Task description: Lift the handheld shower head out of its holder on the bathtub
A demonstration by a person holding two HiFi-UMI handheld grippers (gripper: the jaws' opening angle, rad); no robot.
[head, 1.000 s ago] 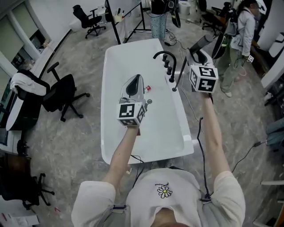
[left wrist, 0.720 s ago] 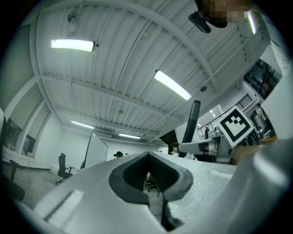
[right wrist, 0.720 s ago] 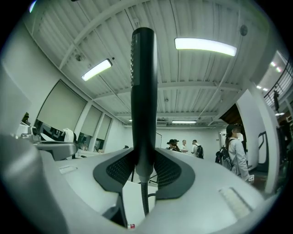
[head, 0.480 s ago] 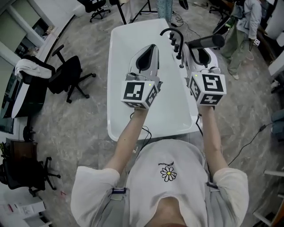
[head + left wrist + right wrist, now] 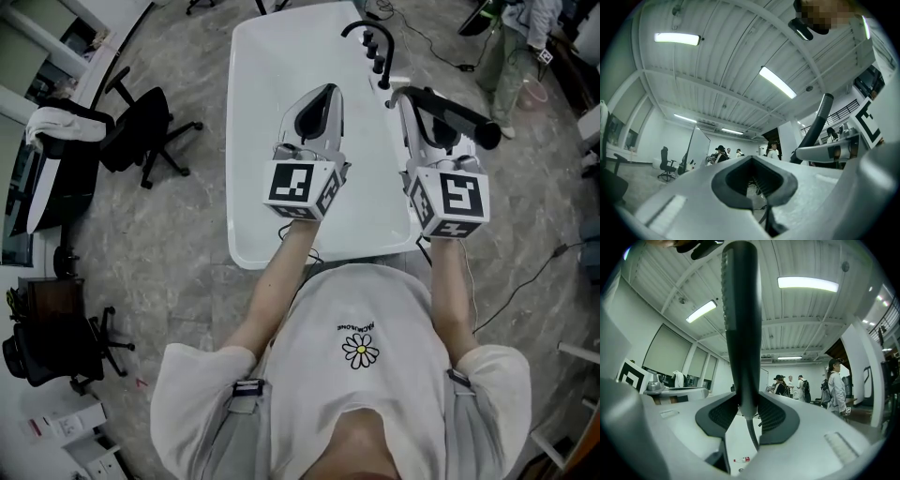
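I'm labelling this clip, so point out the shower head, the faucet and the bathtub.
shower head [image 5: 457, 116], head view, middle of its dark handle.
faucet [image 5: 361, 24], head view, top of the black curved spout.
bathtub [image 5: 281, 75], head view, bare white inside.

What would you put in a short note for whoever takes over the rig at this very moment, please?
Left tool: jaws together, nothing between them, held over the bathtub.
Right tool: shut on the handle of the black shower head, which is held up beside the tub's right rim, with its hose hanging below the jaws.
Faucet stands at the tub's far right rim; the holder itself is hard to make out.
Done: the shower head appears to be out of its holder and in the air.
Left: probably nothing but keeping a firm hold.
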